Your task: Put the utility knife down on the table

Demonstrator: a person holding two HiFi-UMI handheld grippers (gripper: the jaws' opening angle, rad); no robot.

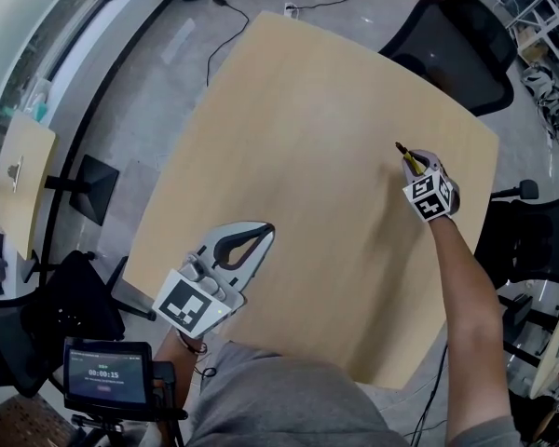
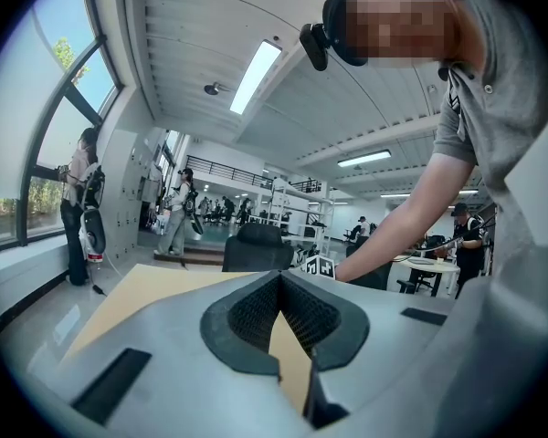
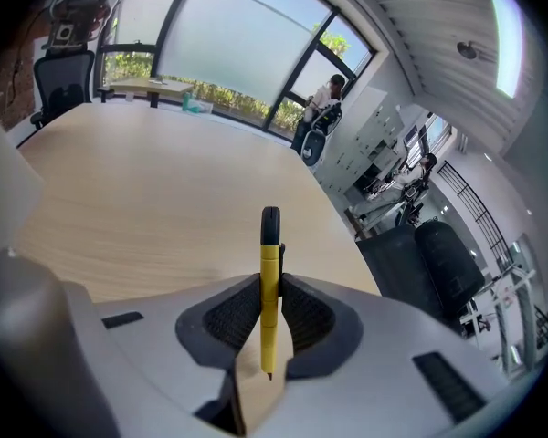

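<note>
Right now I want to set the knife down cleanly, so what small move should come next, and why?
Probably lower the right gripper a little toward the table before opening. Its jaws are shut on the yellow knife, which sticks out past them over a bare part of the table, and I cannot see it touching the table yet.

Utility knife point(image 1: 411, 160) over table point(image 1: 307, 156), right side

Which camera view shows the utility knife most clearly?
The right gripper view: the yellow utility knife stands close and sharp there, clamped between the jaws. The head view shows it only small, sticking out of the right gripper over the table. The left gripper view does not show it.
</note>
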